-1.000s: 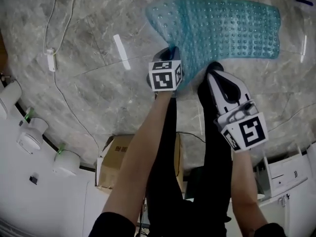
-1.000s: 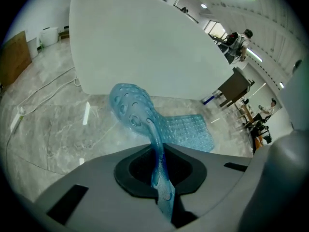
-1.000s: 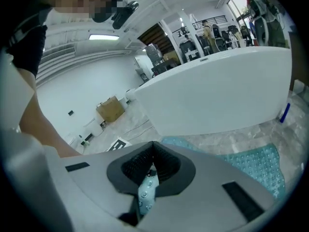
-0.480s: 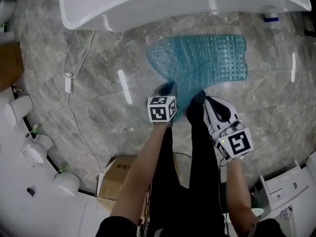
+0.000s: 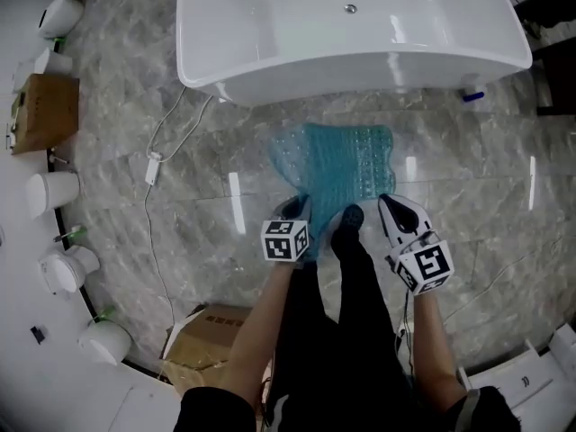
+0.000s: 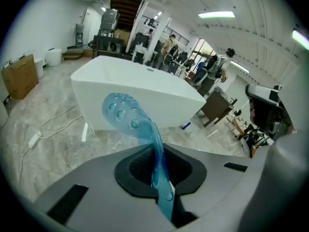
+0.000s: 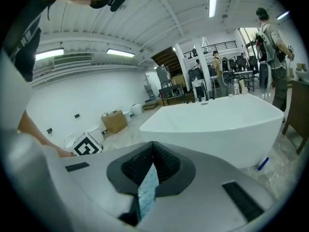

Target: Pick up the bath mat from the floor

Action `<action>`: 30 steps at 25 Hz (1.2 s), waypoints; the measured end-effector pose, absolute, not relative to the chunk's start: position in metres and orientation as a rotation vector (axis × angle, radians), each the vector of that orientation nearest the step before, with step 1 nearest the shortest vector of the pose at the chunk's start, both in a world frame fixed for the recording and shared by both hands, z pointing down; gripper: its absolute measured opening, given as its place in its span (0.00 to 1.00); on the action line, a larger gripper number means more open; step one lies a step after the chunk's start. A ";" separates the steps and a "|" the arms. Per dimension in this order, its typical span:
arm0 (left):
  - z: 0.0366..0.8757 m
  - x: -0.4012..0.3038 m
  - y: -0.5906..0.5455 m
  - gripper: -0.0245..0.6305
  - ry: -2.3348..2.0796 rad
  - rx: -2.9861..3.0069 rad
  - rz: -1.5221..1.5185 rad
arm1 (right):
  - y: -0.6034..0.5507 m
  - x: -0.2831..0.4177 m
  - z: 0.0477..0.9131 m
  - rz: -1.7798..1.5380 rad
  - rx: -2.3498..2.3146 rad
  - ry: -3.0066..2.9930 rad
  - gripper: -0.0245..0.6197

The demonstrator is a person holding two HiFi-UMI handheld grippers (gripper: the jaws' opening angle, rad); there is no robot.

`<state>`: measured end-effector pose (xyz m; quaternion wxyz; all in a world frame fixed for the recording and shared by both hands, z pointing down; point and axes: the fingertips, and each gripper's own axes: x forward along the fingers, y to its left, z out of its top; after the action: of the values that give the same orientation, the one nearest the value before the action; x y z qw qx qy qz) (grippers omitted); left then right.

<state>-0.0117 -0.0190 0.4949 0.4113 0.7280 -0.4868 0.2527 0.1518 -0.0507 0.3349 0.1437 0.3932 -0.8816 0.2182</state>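
Holding up one teal bath mat [image 5: 346, 165] by its near edge with two grippers: left gripper [image 5: 297, 210] at one corner, right gripper [image 5: 389, 203] at the other. Both pairs of jaws closed almost fully, each pinching the thin studded sheet between its pads. Hanging from that grip above the marble floor [image 5: 486, 142], just in front of one white bathtub [image 5: 351, 34]. Off to the side, well apart from the mat, two cardboard boxes [image 5: 40, 111] and one white cable [image 5: 153, 166].

bath mat [image 5: 346, 165] — near edge behind legs [image 5: 353, 282] | box [image 5: 200, 329] — partly behind arm [image 5: 261, 331]
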 end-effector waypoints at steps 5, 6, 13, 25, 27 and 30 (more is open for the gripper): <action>0.411 -0.019 -0.030 0.09 -1.270 1.926 0.564 | -0.060 0.154 0.279 0.585 1.180 -2.600 0.06; 0.394 -0.021 -0.031 0.09 -1.274 1.952 0.548 | -0.059 0.151 0.270 0.604 1.195 -2.617 0.06; 0.278 -0.046 -0.038 0.09 -1.312 2.161 0.459 | -0.052 0.117 0.205 0.565 1.205 -2.687 0.06; 0.109 -0.080 -0.033 0.09 -1.384 2.517 0.188 | -0.042 0.042 0.086 0.284 1.245 -2.812 0.06; 0.078 -0.093 -0.031 0.09 -1.401 2.566 0.140 | -0.040 0.032 0.064 0.239 1.255 -2.840 0.06; 0.035 -0.112 -0.026 0.09 -1.442 2.628 0.080 | -0.037 0.025 0.032 0.192 1.273 -2.878 0.06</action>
<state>-0.1120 -0.0261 0.0349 0.0714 0.8742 -0.4796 0.0265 0.0253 -0.0372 0.0324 -0.0057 0.4036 -0.9129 0.0609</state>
